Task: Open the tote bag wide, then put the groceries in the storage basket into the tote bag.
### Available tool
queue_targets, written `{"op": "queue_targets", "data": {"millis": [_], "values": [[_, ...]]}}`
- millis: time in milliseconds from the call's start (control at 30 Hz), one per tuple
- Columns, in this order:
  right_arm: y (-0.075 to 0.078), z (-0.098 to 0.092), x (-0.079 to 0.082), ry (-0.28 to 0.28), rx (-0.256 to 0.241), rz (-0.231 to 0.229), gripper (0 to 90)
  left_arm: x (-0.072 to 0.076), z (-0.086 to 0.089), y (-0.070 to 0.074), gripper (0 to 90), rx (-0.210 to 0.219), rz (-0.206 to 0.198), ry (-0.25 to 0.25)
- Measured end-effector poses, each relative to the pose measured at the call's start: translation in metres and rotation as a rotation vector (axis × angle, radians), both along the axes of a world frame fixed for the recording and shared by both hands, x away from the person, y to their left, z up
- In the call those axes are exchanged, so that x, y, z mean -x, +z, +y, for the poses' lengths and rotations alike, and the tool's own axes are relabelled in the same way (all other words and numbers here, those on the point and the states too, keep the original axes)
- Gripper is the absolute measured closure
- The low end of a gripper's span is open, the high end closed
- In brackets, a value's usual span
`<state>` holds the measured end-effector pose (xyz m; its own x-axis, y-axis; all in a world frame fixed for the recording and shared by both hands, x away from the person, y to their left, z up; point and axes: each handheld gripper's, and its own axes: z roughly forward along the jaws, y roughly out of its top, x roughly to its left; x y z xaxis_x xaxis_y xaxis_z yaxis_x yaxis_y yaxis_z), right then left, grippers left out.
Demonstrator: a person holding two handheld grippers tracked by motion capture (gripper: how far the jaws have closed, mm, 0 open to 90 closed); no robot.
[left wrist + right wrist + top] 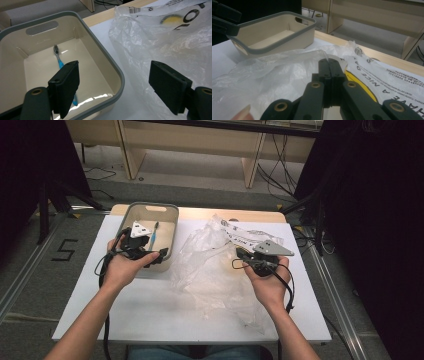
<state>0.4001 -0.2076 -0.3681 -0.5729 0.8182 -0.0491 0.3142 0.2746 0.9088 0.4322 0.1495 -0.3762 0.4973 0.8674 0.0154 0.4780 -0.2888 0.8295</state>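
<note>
My right gripper (329,65) sits nearest me, over the crumpled plastic bag (215,265), its fingers (323,70) pressed flat together; I cannot tell whether a fold of the film is caught between them. The bag lies on the white surface (150,315) just right of the bin (172,220), its printed end pointing away from me.

My left gripper (113,85) hangs above the bin's near right corner with its fingers (65,86) spread wide, holding nothing. One finger is over the bin's floor, the other out over the bag.

Beyond them, inside the bin, lies the toothbrush (60,64): blue handle toward me, bristle head toward the bin's far wall with the handle slot. Its long axis runs roughly along my left fingers' line of reach, so I judge the left hand is the one placed for it.
</note>
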Motion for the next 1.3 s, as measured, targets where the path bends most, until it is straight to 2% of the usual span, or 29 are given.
{"op": "queue_targets", "data": {"millis": [300, 567, 867, 1100, 1167, 1300], "values": [[-0.003, 0.001, -0.001, 0.007, 0.005, 0.012, 90.0, -0.007, 0.004, -0.007, 24.4, -0.008, 0.026, 0.025], [-0.005, -0.001, -0.001, 0.005, 0.003, 0.014, 90.0, -0.008, 0.007, -0.007, 24.5, 0.000, 0.026, 0.036], [-0.005, -0.001, -0.002, -0.001, 0.000, 0.020, 90.0, -0.015, 0.011, -0.013, 25.7, 0.003, 0.044, 0.045], [-0.006, -0.002, -0.004, 0.003, 0.001, 0.016, 90.0, -0.024, 0.011, -0.012, 26.4, 0.006, 0.050, 0.061], [-0.006, -0.003, -0.003, -0.001, -0.004, 0.013, 90.0, -0.028, 0.010, -0.011, 26.4, 0.017, 0.056, 0.070], [-0.007, -0.003, -0.002, -0.005, -0.002, 0.012, 90.0, -0.039, 0.007, -0.012, 26.8, 0.009, 0.076, 0.082]]}}
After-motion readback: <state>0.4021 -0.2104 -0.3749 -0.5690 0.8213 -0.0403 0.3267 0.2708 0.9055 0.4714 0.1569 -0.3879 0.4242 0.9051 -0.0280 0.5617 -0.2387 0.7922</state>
